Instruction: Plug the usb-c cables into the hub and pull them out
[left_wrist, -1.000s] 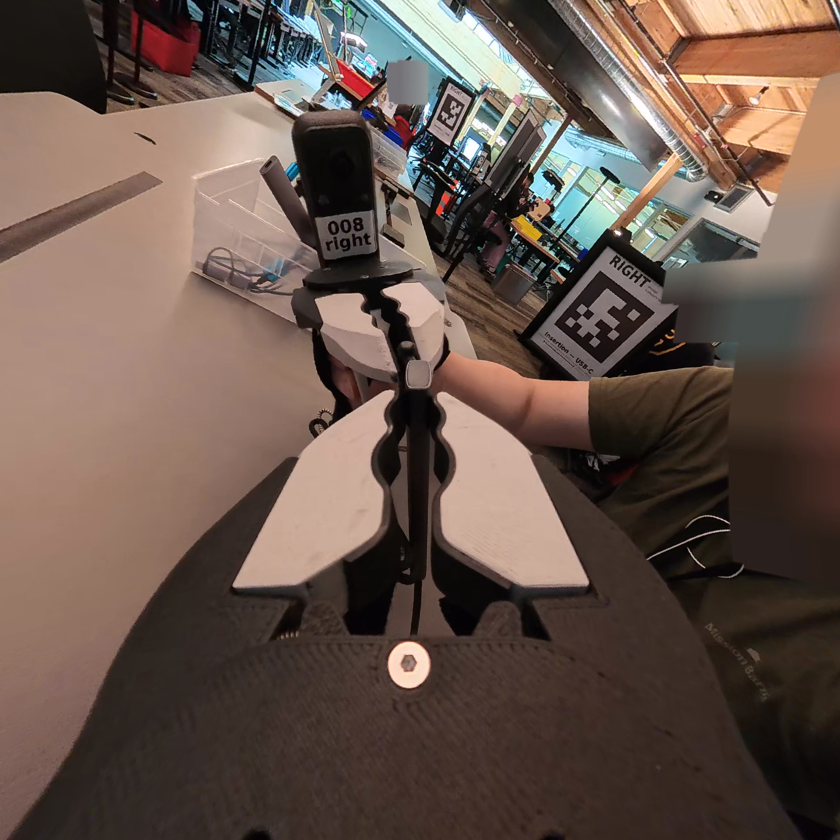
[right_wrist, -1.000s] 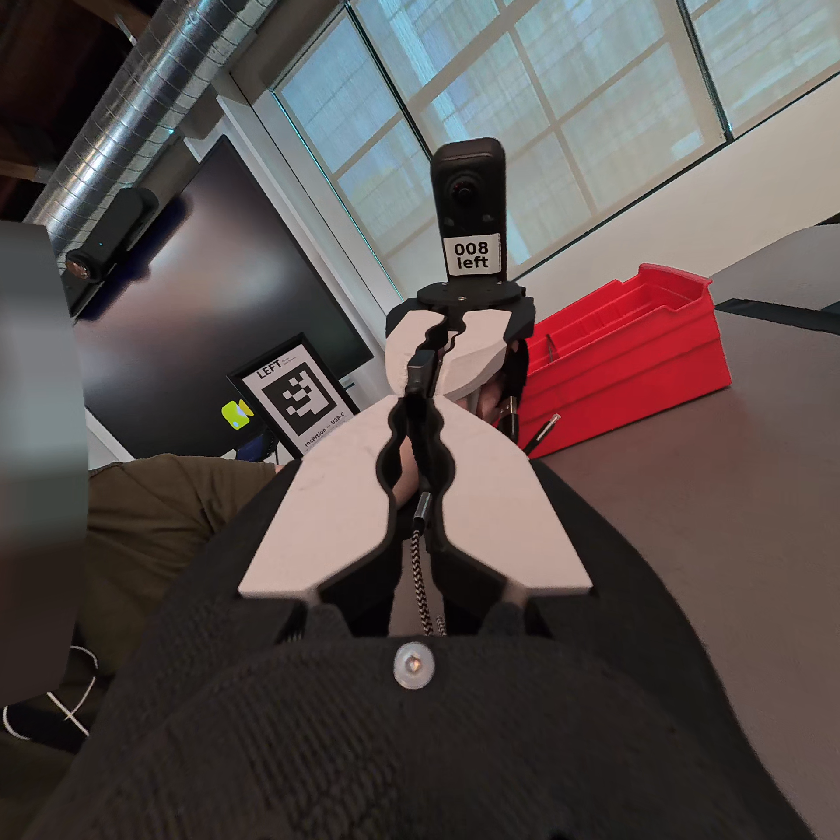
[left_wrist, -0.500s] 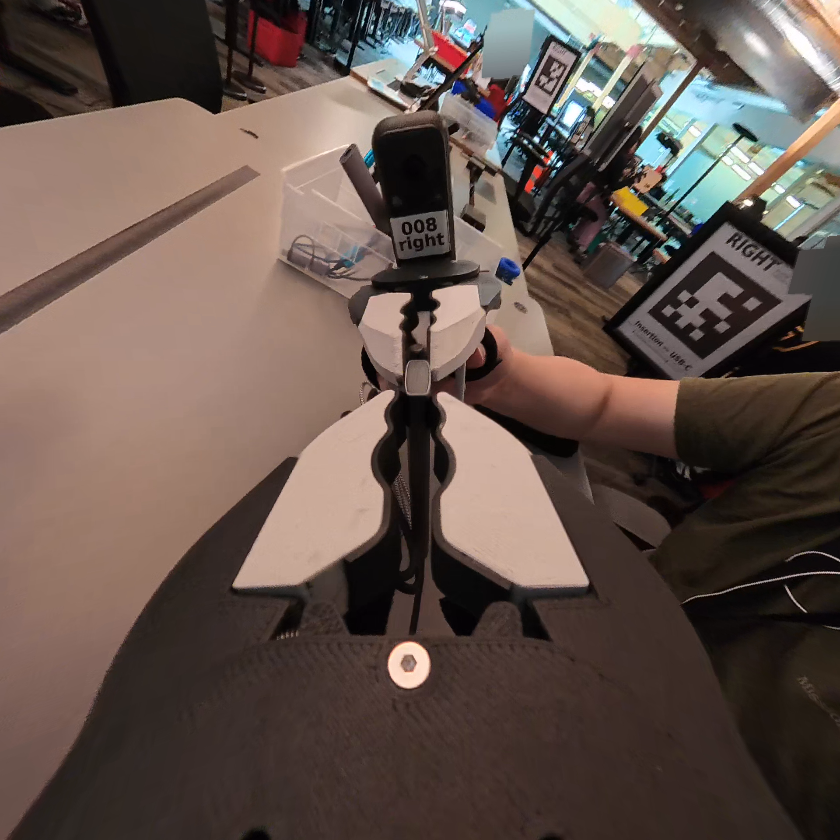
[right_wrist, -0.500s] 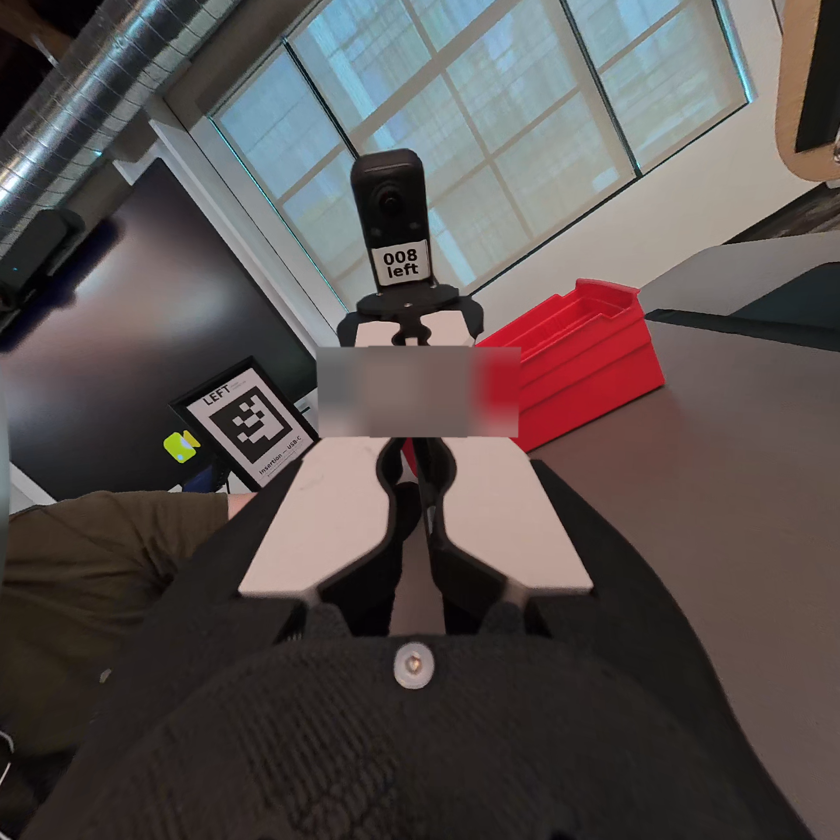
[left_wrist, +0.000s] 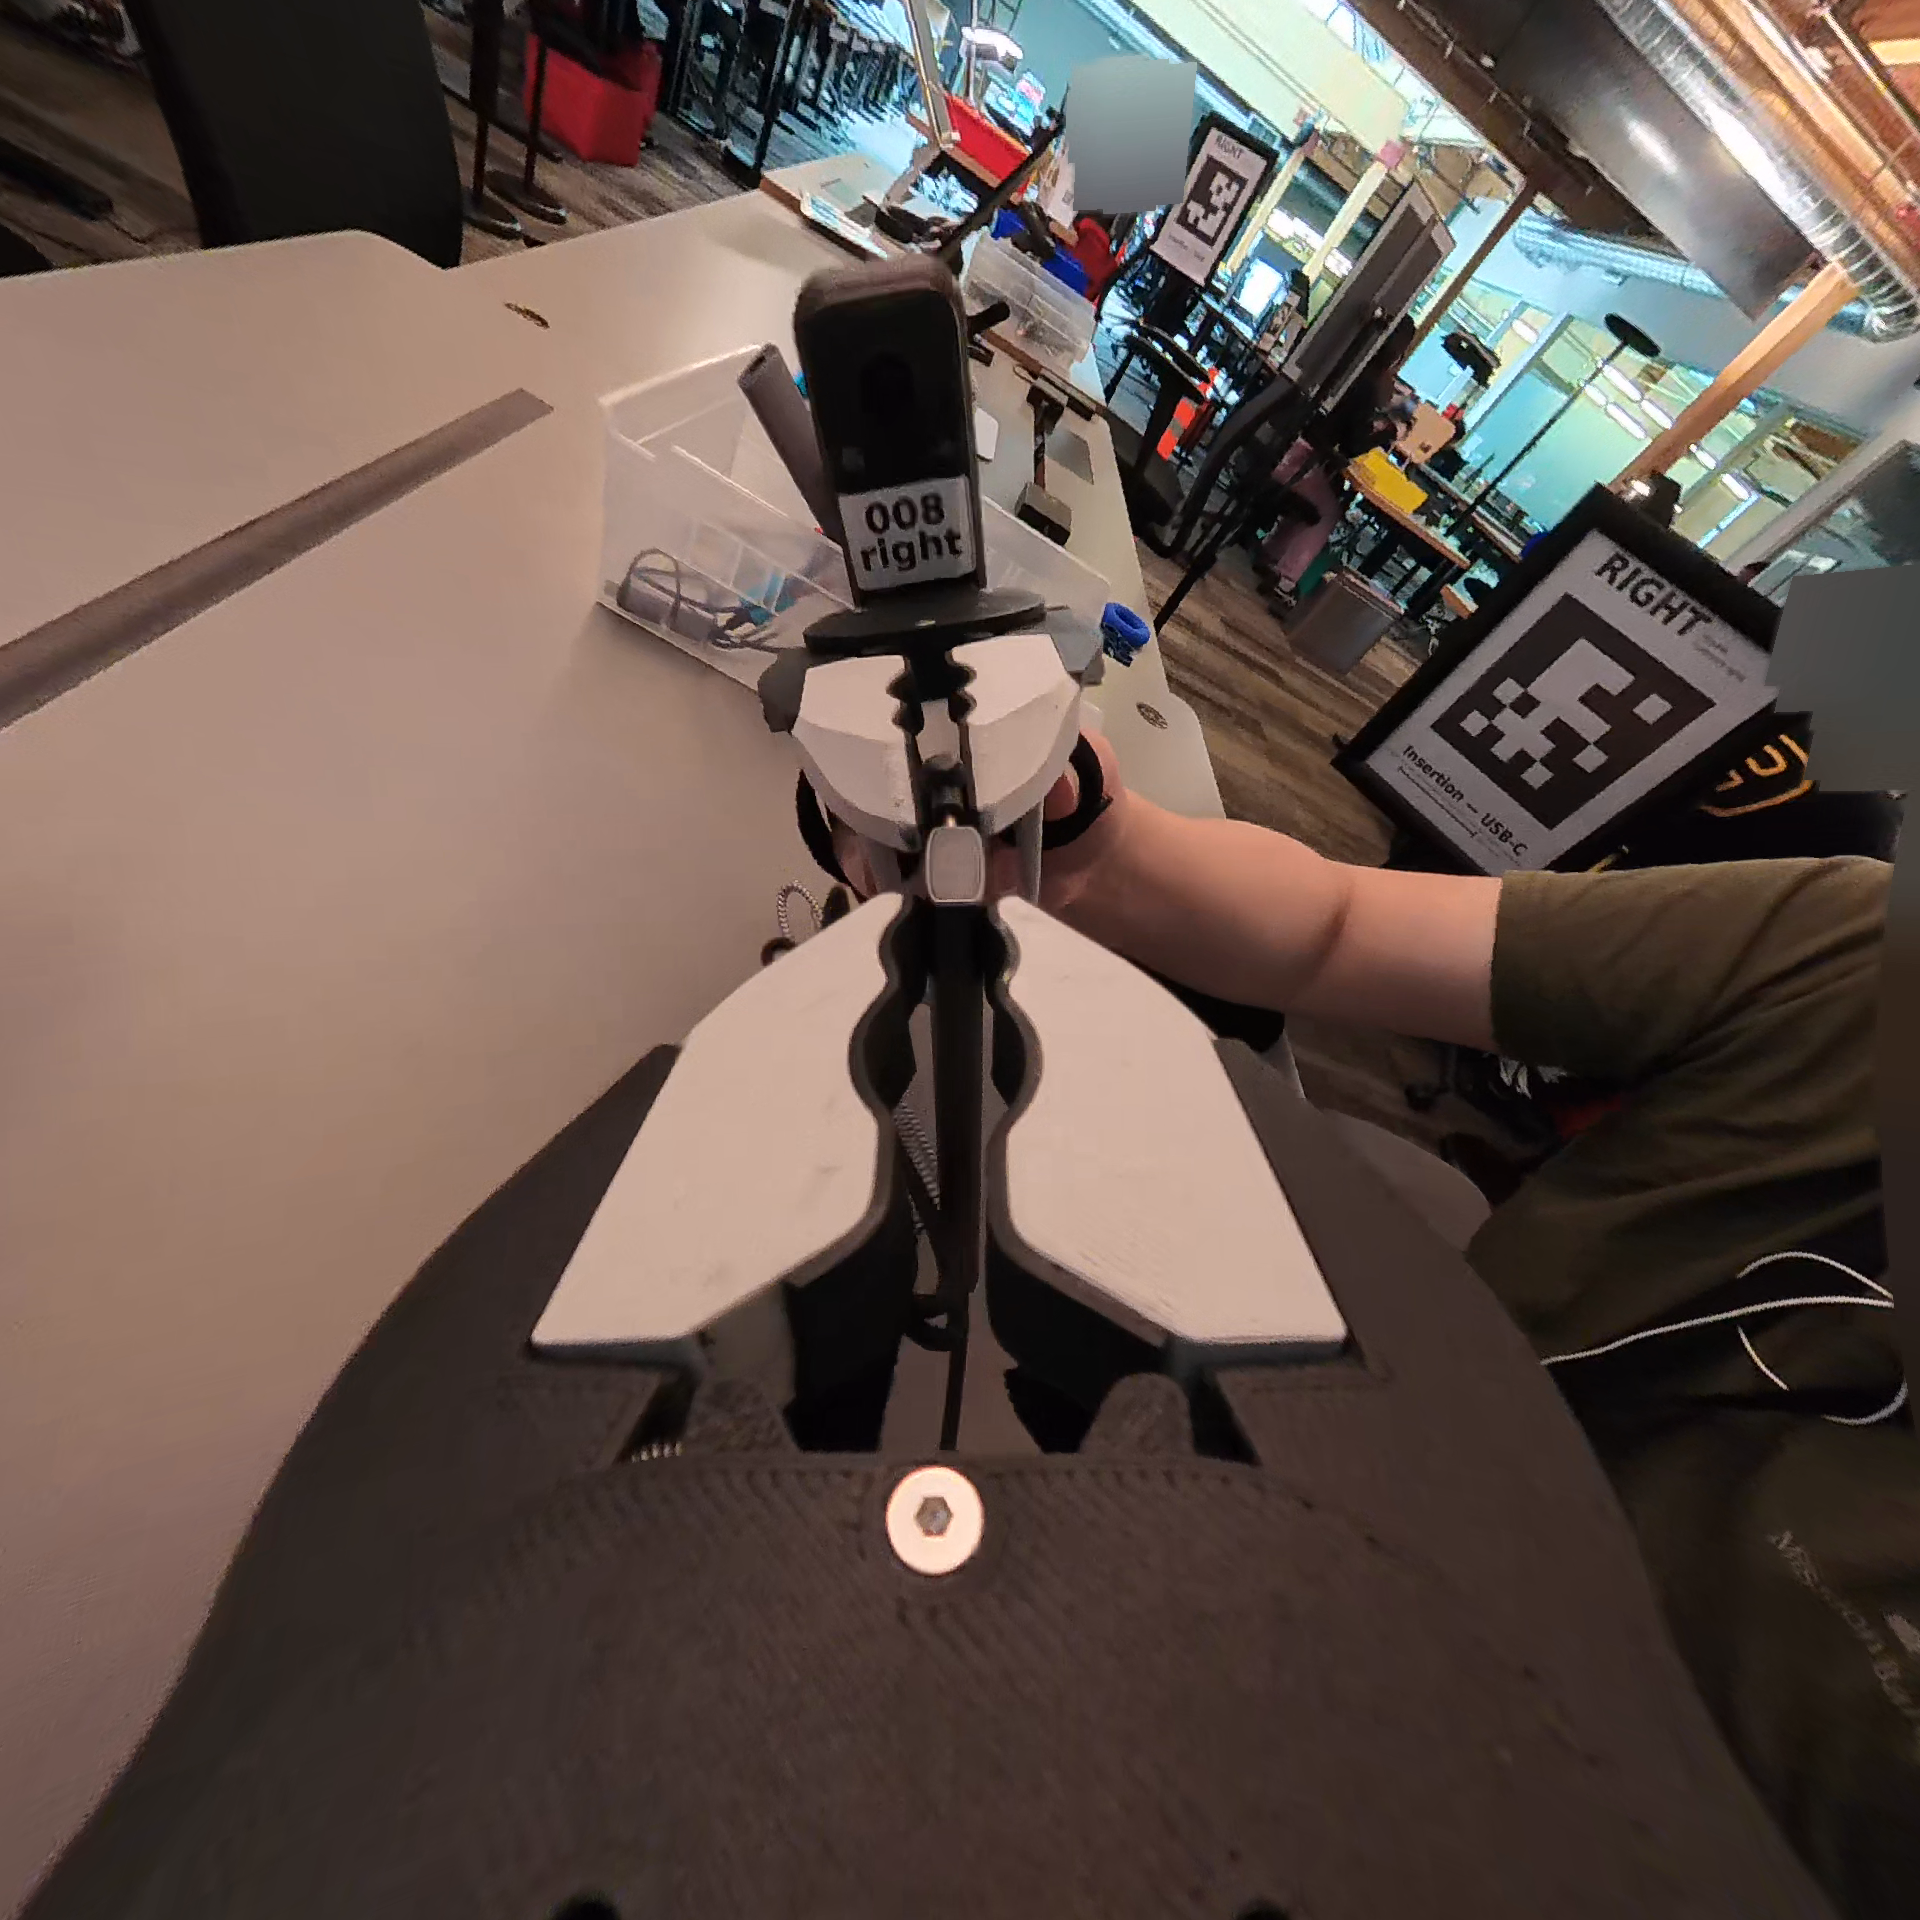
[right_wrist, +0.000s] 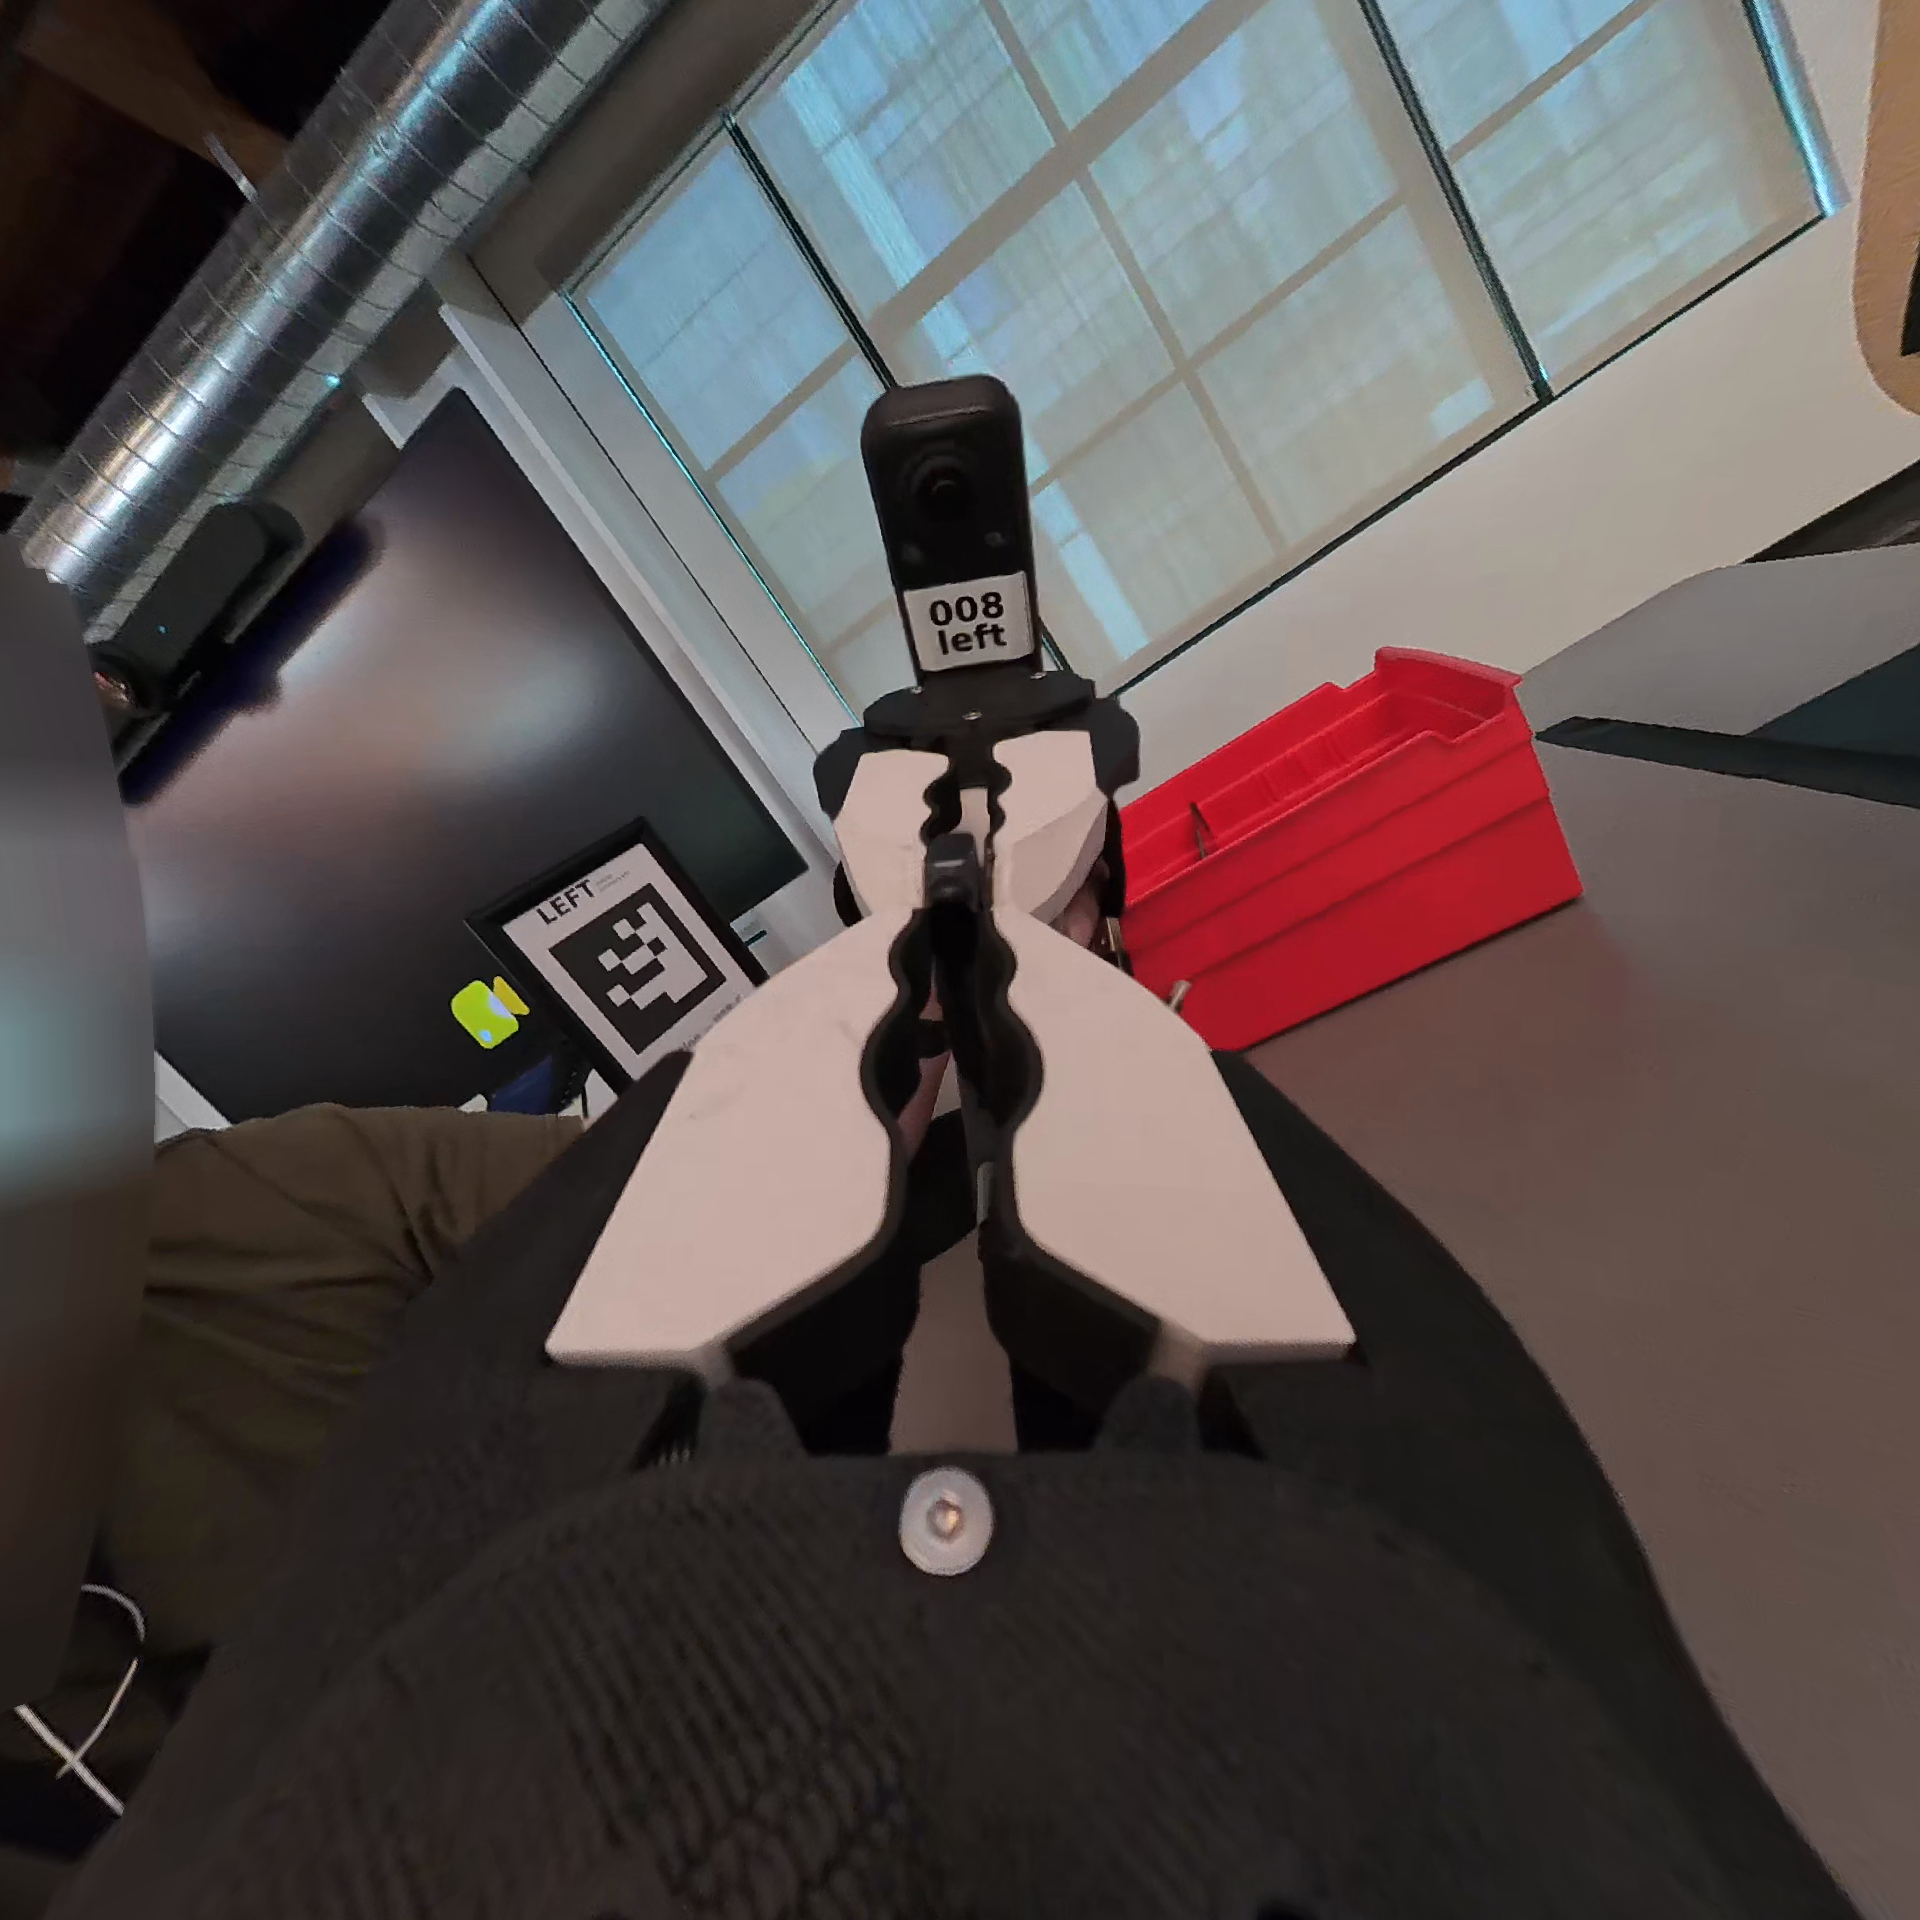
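Observation:
My left gripper (left_wrist: 951, 914) is shut on a slim dark hub (left_wrist: 958, 1039) whose silver end (left_wrist: 956, 868) sticks out past the fingertips. My right gripper (right_wrist: 951, 925) is shut on a dark USB-C plug (right_wrist: 951, 868). The two grippers face each other tip to tip above the table. In the left wrist view the right gripper (left_wrist: 940, 790) holds its plug right at the hub's silver end; I cannot tell whether it is inserted. A braided cable (left_wrist: 795, 904) hangs below the right gripper. The left gripper (right_wrist: 961, 821) also shows in the right wrist view.
A clear plastic bin (left_wrist: 707, 520) with cables stands on the pale table (left_wrist: 312, 831) behind the right gripper. A red bin (right_wrist: 1340, 831) stands on the dark table (right_wrist: 1610, 1143). Framed marker signs (left_wrist: 1538, 727) (right_wrist: 623, 956) stand at the table's edge. A person's forearm (left_wrist: 1195, 904) reaches in. Both grippers' tips are close together, under 4 cm apart.
Both grippers have swung round together while staying shut and tip to tip. The plug and the hub end, at an angle a second ago, are now in line.

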